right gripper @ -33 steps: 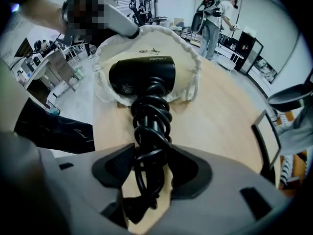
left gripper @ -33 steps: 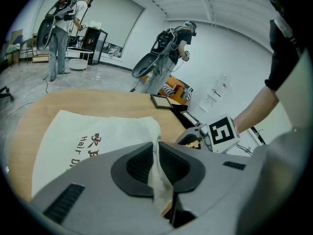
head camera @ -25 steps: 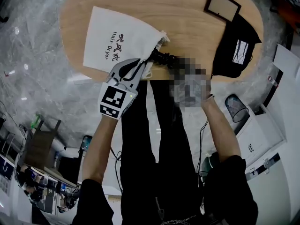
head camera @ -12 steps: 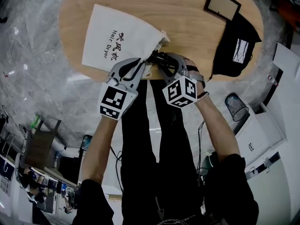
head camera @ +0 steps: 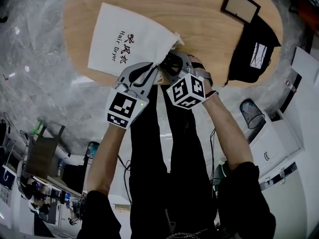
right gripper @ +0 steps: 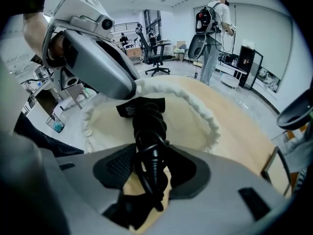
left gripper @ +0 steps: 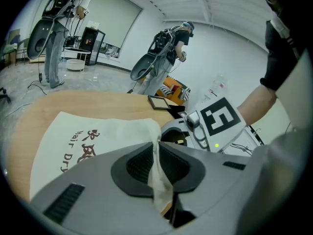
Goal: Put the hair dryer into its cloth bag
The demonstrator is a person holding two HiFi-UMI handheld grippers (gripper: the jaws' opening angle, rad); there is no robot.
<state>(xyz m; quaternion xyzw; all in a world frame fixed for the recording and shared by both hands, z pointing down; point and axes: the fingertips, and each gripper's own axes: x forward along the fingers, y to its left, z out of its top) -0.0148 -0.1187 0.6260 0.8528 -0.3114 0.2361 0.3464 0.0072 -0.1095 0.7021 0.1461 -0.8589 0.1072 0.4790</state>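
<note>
Two grippers meet at the mouth of the white cloth bag (head camera: 124,39), which lies flat on the wooden table (head camera: 209,24) with its opening at the near edge. Our left gripper (head camera: 152,71) is pinched tight on a fold of the bag's rim (left gripper: 155,131), holding the mouth up. Our right gripper (right gripper: 150,155) is clamped on the black coiled cord (right gripper: 149,124) of the hair dryer (head camera: 172,63), which sits right at the opening with its leading end just over the gathered hem. How much of the dryer's body is already inside we cannot tell.

We judge the thin pinch to be the weak point. A hard push from the right could drag the cloth out of the left jaws, so that the mouth falls shut. The loops of cord could also catch on the puckered hem and bunch the bag up instead of sliding in. A grip on cord alone gives us little control over the heavier body. With all this happening at the table's lip, a slip could send the dryer over the edge, or it could pull the light bag along the wood.
</note>
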